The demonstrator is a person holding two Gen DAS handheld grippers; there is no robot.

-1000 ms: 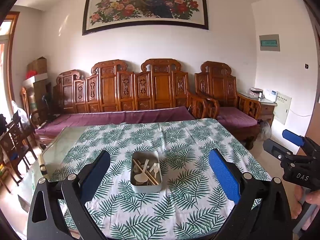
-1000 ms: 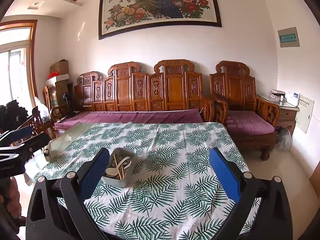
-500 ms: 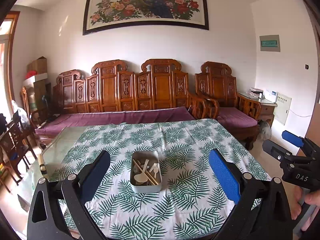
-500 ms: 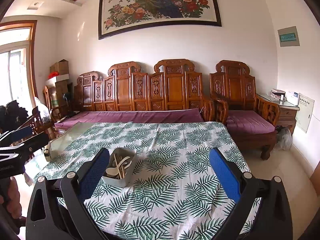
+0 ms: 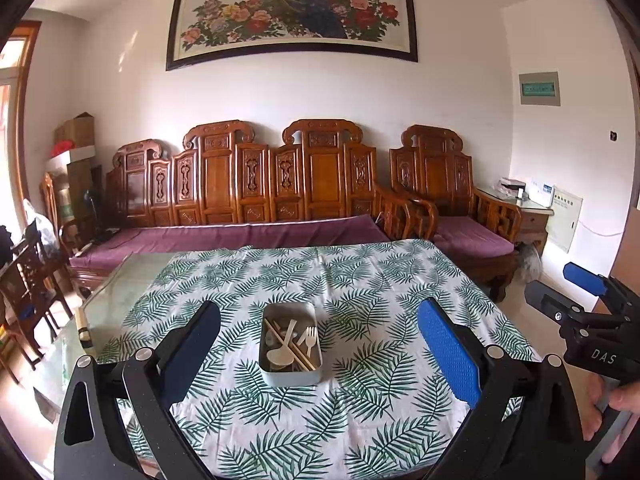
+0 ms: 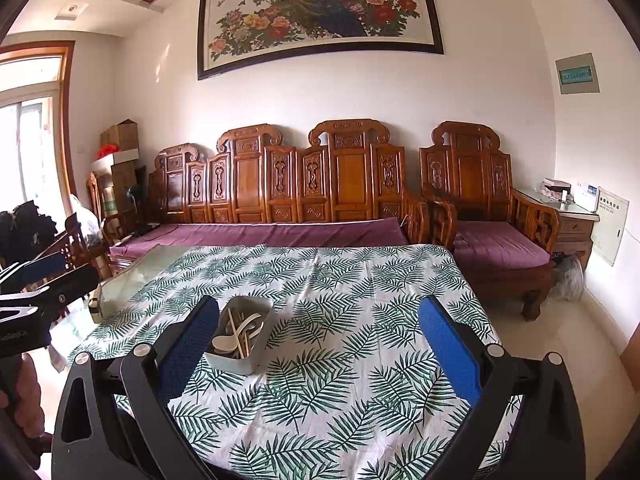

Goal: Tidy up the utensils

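A grey metal tin (image 5: 290,374) stands on the leaf-print tablecloth (image 5: 360,360). In it lie a pale spoon (image 5: 280,354), a white fork (image 5: 310,338) and wooden chopsticks (image 5: 290,346). My left gripper (image 5: 318,344) is open and empty, held back above the table's near edge with the tin between its fingers in view. My right gripper (image 6: 318,344) is open and empty too; the tin (image 6: 240,334) shows beside its left finger. The right gripper also shows at the right edge of the left wrist view (image 5: 576,300).
A carved wooden sofa (image 5: 256,200) with purple cushions stands behind the table, an armchair (image 5: 460,216) to its right. Bare glass tabletop (image 5: 116,300) shows at the left, with dark chairs (image 5: 24,280) beyond. A side table (image 5: 528,208) is at far right.
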